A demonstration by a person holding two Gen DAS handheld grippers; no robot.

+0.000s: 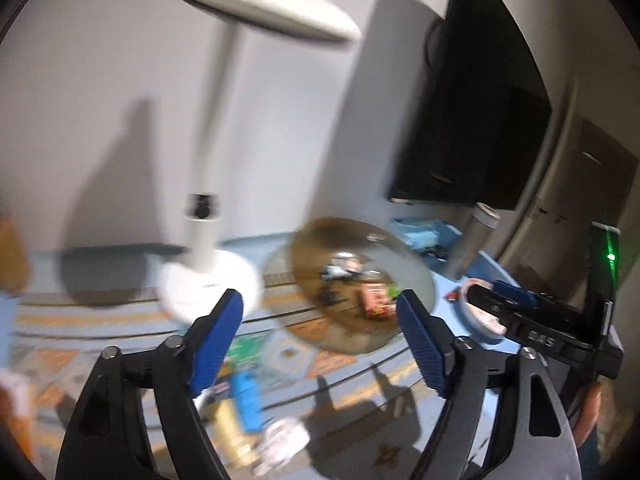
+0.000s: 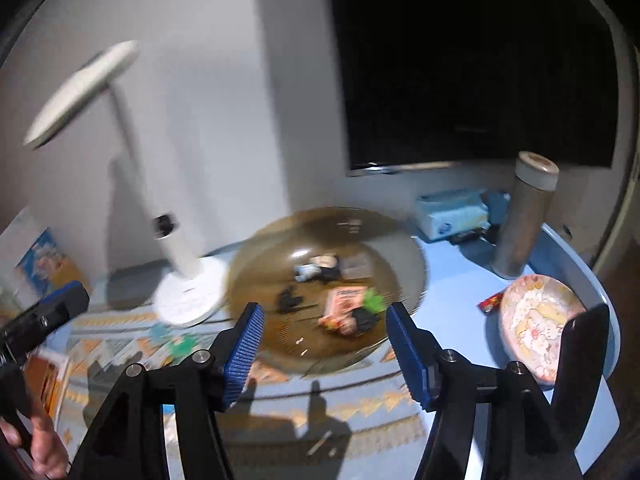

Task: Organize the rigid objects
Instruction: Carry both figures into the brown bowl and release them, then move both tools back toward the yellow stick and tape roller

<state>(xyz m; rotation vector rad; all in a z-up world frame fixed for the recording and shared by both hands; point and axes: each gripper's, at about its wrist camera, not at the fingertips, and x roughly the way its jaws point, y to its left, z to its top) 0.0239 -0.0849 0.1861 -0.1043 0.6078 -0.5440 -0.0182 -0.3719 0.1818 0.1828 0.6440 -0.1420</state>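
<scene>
A brown glass dish [image 2: 256, 256] sits mid-table and holds several small items, among them a pink box [image 2: 343, 303], a green piece [image 2: 373, 299] and dark bits. It also shows in the left wrist view [image 1: 416, 268]. My right gripper [image 2: 324, 344] is open and empty above the table, just in front of the dish. My left gripper [image 1: 320, 340] is open and empty, raised above the patterned mat [image 1: 132, 320]. Below it lie a blue item [image 1: 246, 396], a beige item [image 1: 230, 424] and a white crumpled thing [image 1: 284, 438]. Both views are blurred.
A white desk lamp [image 2: 184, 292] stands left of the dish. A grey flask [image 2: 524, 216], a blue tissue pack [image 2: 452, 210] and a pink cartoon plate [image 2: 532, 312] are at the right, a small red item [image 2: 491, 302] beside the plate. A dark monitor [image 2: 472, 60] hangs behind. Boxes lie at the left edge [image 2: 48, 368].
</scene>
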